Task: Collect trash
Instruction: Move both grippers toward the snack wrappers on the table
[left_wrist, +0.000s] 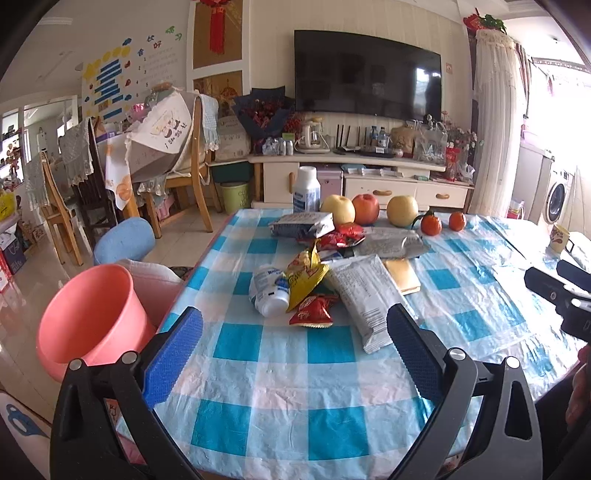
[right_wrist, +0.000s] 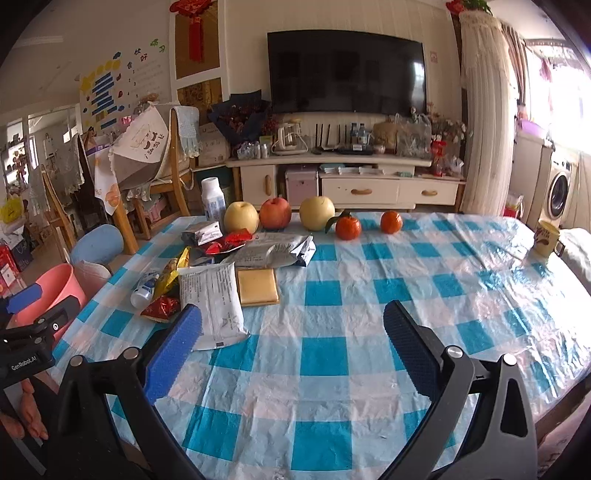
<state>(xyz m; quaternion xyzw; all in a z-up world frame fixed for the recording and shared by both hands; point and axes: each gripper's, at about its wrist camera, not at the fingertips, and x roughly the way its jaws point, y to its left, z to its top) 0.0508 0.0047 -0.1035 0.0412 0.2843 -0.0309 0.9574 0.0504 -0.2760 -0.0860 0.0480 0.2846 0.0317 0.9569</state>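
A table covered with a blue and white checked plastic cloth (left_wrist: 295, 369) carries a heap of trash near its left side. In the heap lie a white plastic bottle with a blue label (left_wrist: 267, 290) on its side, a yellow crumpled snack bag (left_wrist: 306, 273), a small red wrapper (left_wrist: 312, 312), and a long silver-grey foil packet (left_wrist: 364, 299), which touches a flat golden square packet (left_wrist: 402, 275). Further back lie more silver packets (left_wrist: 303, 224) and red wrappers (left_wrist: 341, 236).

Behind the heap stand two yellow apples, a red apple (left_wrist: 365, 208) and two small oranges (right_wrist: 369, 224) in a row, with an upright white bottle (left_wrist: 306, 190) at the left end.

A round pink plastic bin (left_wrist: 92, 317) stands beside the left edge of the table, lower than the table top.

The left gripper (left_wrist: 295, 325) is wide open above the cloth, just in front of the heap, and holds nothing. The right gripper (right_wrist: 291, 321) is also wide open and empty; its left finger (right_wrist: 177, 343) is just beside the near end of the silver-grey packet.
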